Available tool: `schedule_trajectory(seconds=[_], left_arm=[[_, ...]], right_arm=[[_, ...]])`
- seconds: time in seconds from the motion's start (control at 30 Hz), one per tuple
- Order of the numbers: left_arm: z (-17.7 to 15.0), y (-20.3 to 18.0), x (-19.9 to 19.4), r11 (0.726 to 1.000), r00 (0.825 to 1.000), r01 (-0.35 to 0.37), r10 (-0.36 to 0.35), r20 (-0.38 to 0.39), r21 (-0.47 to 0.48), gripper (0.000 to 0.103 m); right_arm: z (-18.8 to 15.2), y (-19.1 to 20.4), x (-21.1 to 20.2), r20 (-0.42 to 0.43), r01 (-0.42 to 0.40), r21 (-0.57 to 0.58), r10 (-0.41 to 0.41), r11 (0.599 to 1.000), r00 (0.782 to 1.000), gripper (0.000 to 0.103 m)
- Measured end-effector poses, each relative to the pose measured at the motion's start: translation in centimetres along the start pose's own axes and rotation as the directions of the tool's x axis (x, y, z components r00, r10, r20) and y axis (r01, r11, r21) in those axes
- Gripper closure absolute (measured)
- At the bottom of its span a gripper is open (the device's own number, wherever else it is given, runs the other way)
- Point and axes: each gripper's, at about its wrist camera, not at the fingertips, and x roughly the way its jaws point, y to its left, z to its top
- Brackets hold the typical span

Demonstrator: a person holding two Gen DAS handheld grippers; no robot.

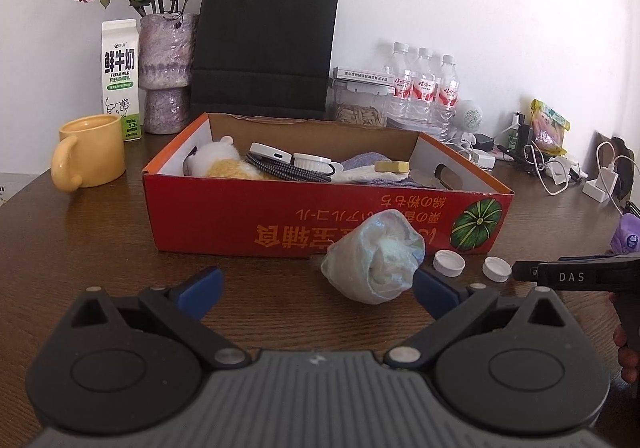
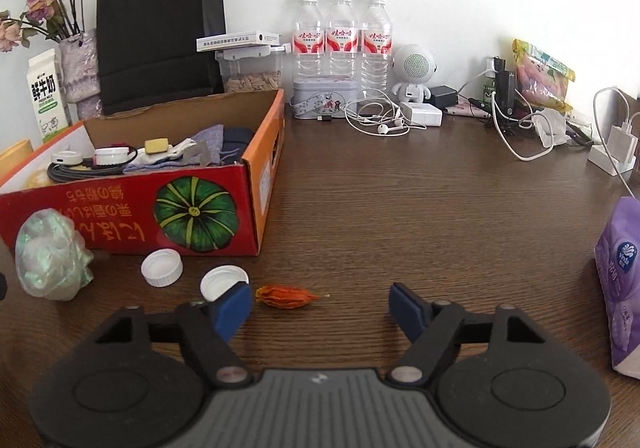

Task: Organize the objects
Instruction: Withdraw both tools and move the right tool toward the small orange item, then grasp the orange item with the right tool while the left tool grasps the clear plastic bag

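1. At the far left of the dark wood-grain counter (image 1: 100, 248) stand a glossy yellow mug (image 1: 90, 150), a white milk carton (image 1: 120, 78) and a rough purple vase (image 1: 168, 72) of dried roses.
2. Behind the middle stands a matte black paper bag (image 1: 266, 44) with cord handles.
3. The red cardboard box (image 1: 280, 216), printed with a green pumpkin, sits open in the middle; inside lie a fluffy plush toy (image 1: 224, 162), a braided cable (image 1: 280, 168), round white cases and folded cloths.
4. The left claw (image 1: 318, 282) is spread wide, gripping nothing; a crumpled, shiny plastic bag wad (image 1: 374, 256) rests on the counter just inside its right finger, close against the box front.
5. Right of the wad lie two ribbed white bottle caps (image 2: 162, 268), open side up.
6. The right claw (image 2: 320, 304) is also wide open and empty; one cap touches its left finger and a wrinkled orange dried husk (image 2: 286, 296) lies between the fingers, nearer the left.
7. Far back stand three clear water bottles (image 2: 342, 40), a round white robot-shaped speaker (image 2: 414, 68) and tangled white earphones (image 2: 380, 120).
8. At the right edge sits a soft purple tissue pack (image 2: 622, 280).
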Motion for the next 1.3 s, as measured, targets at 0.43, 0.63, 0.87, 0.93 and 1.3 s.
schedule_trajectory(seconds=[0.43,0.63,0.87,0.93,1.3], left_arm=[[0.0,0.0,0.3,1.0,1.0,-0.001,0.001,-0.016,-0.006,0.0],[-0.1,0.0,0.5,1.0,1.0,0.004,-0.004,-0.027,-0.009,0.0],[-0.1,-0.6,2.0,0.999,0.997,0.024,-0.026,-0.076,-0.033,0.0],[0.1,-1.3,2.4,1.0,0.997,0.012,-0.014,-0.072,-0.021,0.0],[1.2,-3.6,6.1,0.996,0.988,-0.088,0.084,-0.127,-0.021,0.0]], right_arm=[[-0.1,0.9,-0.3,0.011,-0.058,-0.046,0.059,0.997,0.998,0.065],[-0.2,0.7,-1.4,0.077,-0.051,-0.036,0.054,0.998,0.996,0.065],[-0.3,1.1,-2.3,0.122,-0.051,-0.068,0.059,0.996,0.991,0.065],[-0.3,1.0,-2.4,0.126,-0.054,-0.065,0.062,0.996,0.99,0.065],[-0.3,1.1,-2.3,0.122,-0.073,-0.071,0.081,0.995,0.989,0.065]])
